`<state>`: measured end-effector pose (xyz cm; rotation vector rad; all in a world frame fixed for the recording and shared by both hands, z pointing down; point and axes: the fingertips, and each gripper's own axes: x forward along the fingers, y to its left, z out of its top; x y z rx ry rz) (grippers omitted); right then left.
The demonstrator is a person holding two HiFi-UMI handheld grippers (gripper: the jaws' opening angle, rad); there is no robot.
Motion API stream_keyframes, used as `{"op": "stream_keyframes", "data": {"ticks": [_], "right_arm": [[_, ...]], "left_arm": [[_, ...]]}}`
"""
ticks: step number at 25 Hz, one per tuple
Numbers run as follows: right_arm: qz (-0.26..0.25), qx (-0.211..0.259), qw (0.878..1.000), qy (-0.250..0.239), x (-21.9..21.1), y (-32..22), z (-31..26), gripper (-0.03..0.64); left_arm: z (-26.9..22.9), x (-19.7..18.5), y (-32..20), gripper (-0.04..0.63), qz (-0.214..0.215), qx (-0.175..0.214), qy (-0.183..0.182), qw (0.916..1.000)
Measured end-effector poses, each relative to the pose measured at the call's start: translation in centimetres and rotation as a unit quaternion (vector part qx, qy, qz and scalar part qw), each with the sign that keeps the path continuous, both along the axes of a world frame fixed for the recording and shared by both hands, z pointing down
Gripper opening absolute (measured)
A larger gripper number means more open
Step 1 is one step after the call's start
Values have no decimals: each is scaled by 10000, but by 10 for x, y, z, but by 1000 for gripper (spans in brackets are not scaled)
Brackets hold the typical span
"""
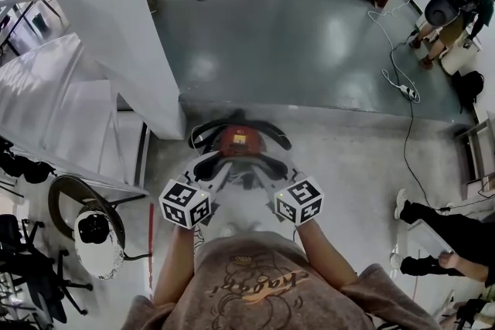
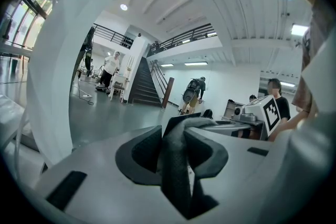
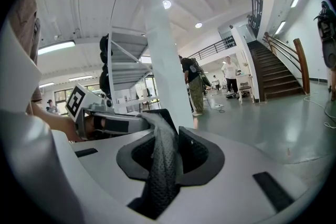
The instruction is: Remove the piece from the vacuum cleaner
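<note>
Pressing nearly together, the jaws of the left gripper (image 2: 181, 122) and right gripper (image 3: 160, 117) show nothing between their textured pads. Both reach side by side toward the vacuum cleaner (image 1: 236, 143) on the floor at frame centre, likely to take its piece from either side. Its black hose (image 1: 271, 137) loops close. A white pillar (image 1: 116, 35) stands upper left and a cable (image 1: 408, 127) trails at right.

Red vacuum cleaner (image 1: 238, 141) on grey floor (image 1: 309, 50); left gripper (image 1: 210, 168), right gripper (image 1: 269, 170) at near side
</note>
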<state>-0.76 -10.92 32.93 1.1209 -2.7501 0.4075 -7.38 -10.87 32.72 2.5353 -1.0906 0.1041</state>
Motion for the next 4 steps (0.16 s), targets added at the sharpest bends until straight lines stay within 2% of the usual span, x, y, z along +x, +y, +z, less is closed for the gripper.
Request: {"op": "stream_keyframes", "data": {"ticks": [4], "right_arm": [[12, -28, 10000, 9, -1, -1, 2, 71]], "left_arm": [[2, -1, 0, 98, -22, -27, 21, 10000]]}}
